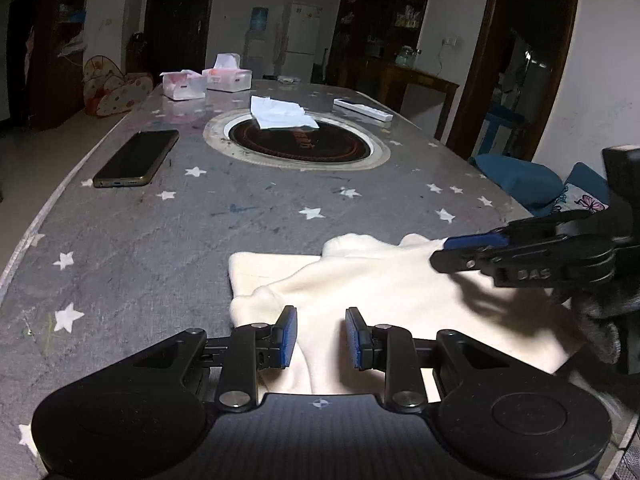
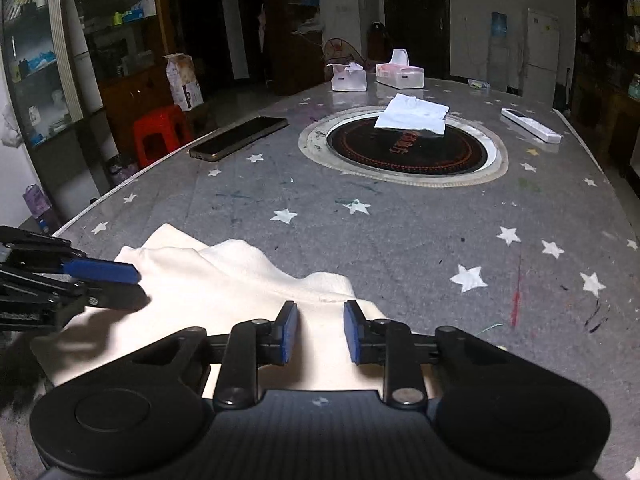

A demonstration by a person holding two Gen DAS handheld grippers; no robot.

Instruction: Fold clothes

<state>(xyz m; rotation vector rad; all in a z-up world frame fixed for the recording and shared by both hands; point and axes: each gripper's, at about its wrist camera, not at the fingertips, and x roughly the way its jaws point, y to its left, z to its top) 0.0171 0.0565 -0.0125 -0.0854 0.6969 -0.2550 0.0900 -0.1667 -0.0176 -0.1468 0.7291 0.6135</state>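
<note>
Grey, star-printed cloth covered the surface, with dark doorways and shelving behind. One cream garment lay rumpled at the near edge, partly doubled over itself; whether folding was early or nearly complete could not be determined. The left claw stood over the garment's near portion, pads parted with cloth between them, gripping nothing. The right claw stood likewise, parted and empty over the garment's right end. For a clean fold, each claw would need to pinch a single edge layer, and both should travel level and together so the edges align. Count: one garment, two claws, one phone, two tissue boxes, one white remote, one loose tissue.
</note>
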